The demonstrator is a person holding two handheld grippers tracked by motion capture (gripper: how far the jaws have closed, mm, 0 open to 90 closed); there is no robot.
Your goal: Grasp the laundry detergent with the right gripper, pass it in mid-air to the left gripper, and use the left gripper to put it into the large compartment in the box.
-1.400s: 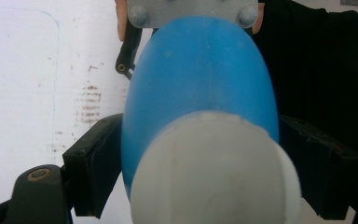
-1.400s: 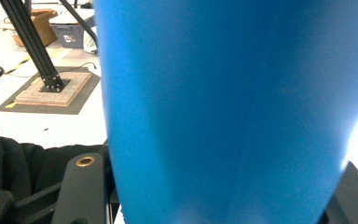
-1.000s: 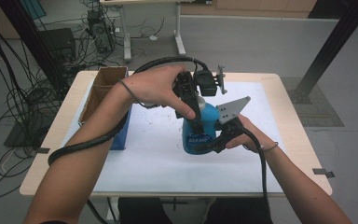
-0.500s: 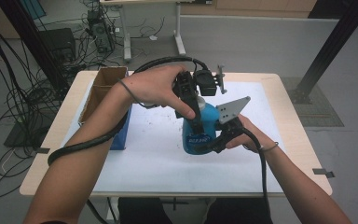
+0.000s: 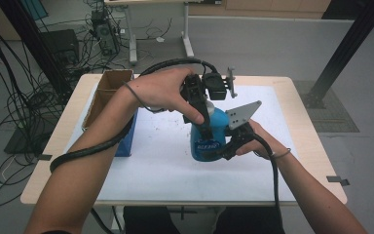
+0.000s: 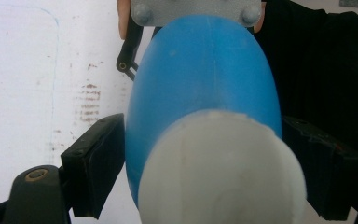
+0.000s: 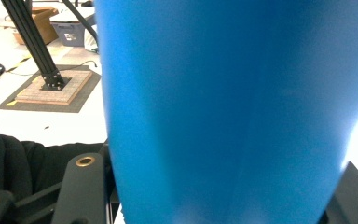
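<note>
Both grippers point(image 5: 202, 127) apparently unmoved on bottle point(image 5: 207, 139).

A: Where is there room to pass on the bench point(image 5: 292, 161)?

B: The white sheet right of the blue bottle point(image 5: 208, 139) is bare, and so is the strip in front of it.

A: And to the left?

B: The cardboard box point(image 5: 108, 87) and a blue box point(image 5: 127, 139) stand along that edge. The left forearm crosses there too.

A: Above the bottle?

B: Blocked: the left hand-held gripper point(image 5: 202, 122) sits over its white cap point(image 6: 219, 172), and the right hand-held gripper point(image 5: 226, 146) flanks the body.
</note>
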